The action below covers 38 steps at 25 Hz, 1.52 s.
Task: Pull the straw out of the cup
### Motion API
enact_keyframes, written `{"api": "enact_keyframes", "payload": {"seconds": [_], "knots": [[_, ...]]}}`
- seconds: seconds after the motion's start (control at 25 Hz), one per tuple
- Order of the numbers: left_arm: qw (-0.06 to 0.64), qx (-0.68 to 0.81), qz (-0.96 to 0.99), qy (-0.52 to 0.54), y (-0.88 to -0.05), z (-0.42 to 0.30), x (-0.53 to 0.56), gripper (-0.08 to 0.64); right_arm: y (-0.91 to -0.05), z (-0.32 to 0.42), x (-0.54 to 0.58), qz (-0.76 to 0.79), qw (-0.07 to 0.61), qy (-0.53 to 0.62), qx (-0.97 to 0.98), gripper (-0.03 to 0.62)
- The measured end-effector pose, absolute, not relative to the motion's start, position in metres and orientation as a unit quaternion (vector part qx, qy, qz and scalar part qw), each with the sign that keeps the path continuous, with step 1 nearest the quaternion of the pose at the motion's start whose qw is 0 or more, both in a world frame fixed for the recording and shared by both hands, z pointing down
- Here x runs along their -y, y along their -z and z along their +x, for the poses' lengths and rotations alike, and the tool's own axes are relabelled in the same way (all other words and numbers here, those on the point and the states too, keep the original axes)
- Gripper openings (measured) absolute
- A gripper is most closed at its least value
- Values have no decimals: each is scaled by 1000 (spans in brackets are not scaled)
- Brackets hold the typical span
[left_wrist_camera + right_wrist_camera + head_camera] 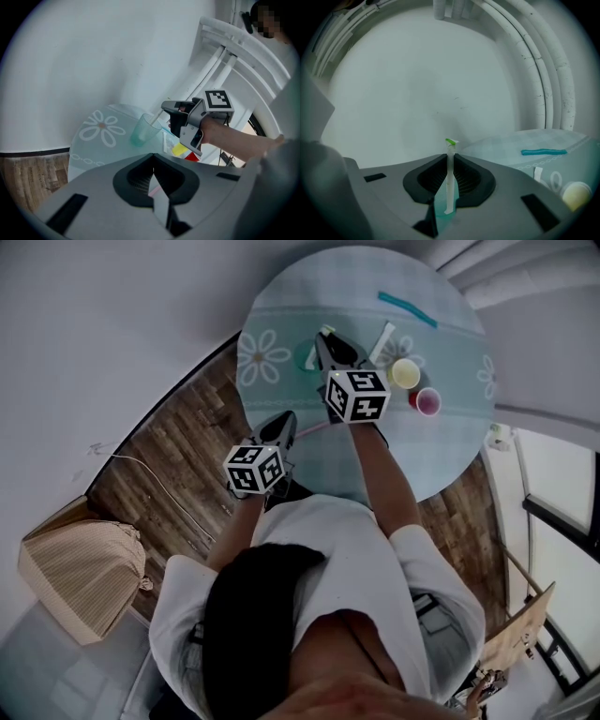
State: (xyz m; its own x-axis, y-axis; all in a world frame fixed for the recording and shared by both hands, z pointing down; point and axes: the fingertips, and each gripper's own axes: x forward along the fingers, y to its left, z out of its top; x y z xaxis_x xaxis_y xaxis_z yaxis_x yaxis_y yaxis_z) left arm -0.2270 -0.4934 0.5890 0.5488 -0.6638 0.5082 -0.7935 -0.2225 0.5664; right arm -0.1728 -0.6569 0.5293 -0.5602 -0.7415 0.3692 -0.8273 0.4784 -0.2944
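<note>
A translucent teal cup point(306, 356) stands near the left edge of the round table point(450, 456). The left gripper view shows the cup point(140, 132) with a white straw point(153, 123) leaning out of it toward my right gripper point(166, 107). In the right gripper view, the white straw point(450, 178) with its green tip stands upright between the jaws, and my right gripper point(450, 157) is shut on it above the cup point(439, 208). My left gripper point(281, 420) hangs back at the table's near edge, apart from the cup. Its jaws point(153, 174) meet with nothing held.
A yellow cup point(405, 373) and a red cup point(427, 401) stand right of my right gripper. A white wrapper point(382, 340) and a teal straw point(408, 308) lie farther back. A wicker basket point(80, 577) sits on the wooden floor point(178, 465) at left. White pipes point(543, 65) run behind the table.
</note>
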Motion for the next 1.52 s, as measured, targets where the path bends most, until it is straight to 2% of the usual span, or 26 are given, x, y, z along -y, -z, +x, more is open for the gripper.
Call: {"api": "enact_keyframes", "payload": {"seconds": [0.36,0.64,1.52], "knots": [[402,458,789,-81,-583,-212,485,9,-504,-162,646,456,85,-204,862,58],[386,447,803,-83,-572,-200,483,9,-473,-136,637,471,31,-216,855,57],[354,411,834,-98,-555,-130,440,9,-451,-19,558,530,-8,-219,819,57]]}}
